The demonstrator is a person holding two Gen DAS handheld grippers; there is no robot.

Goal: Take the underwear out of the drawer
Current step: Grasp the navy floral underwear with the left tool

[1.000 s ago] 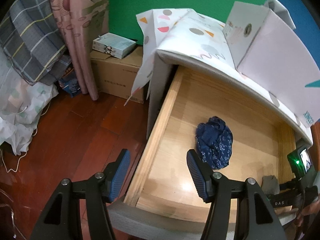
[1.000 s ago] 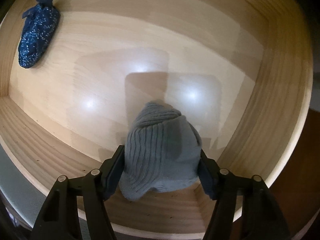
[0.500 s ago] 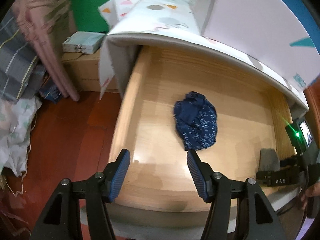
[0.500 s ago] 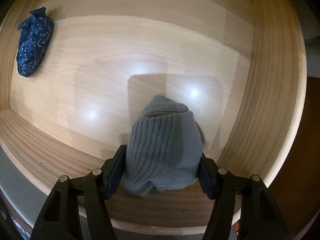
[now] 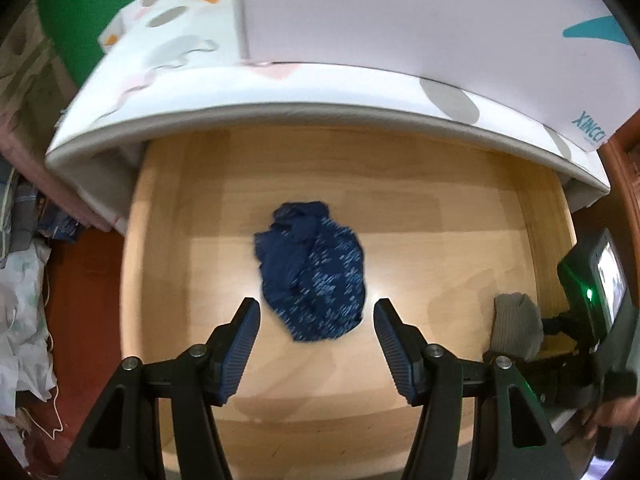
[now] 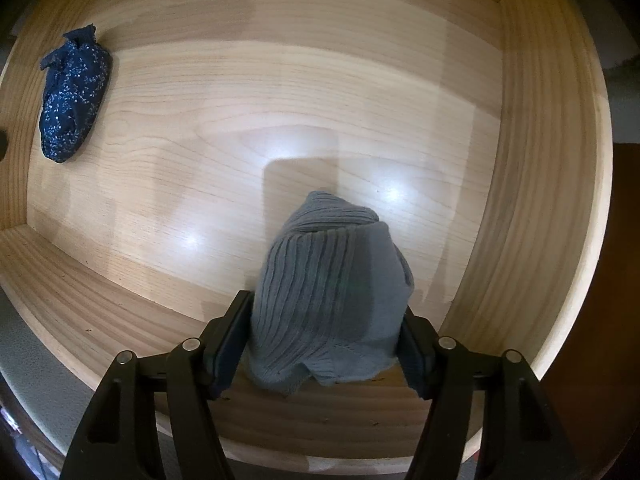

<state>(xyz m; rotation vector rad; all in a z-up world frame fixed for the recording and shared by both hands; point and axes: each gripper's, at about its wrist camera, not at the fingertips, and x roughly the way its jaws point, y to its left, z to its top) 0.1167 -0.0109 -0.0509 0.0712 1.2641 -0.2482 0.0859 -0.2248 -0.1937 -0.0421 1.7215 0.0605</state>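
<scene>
While both claws point down into the open wooden drawer, two pieces of underwear are inside it.

The left claw stands wide and empty above the crumpled navy patterned underwear, which lies on the drawer floor left of centre. The right claw has its jaws easing open yet pressed on the grey ribbed underwear near the drawer's right front corner.
</scene>
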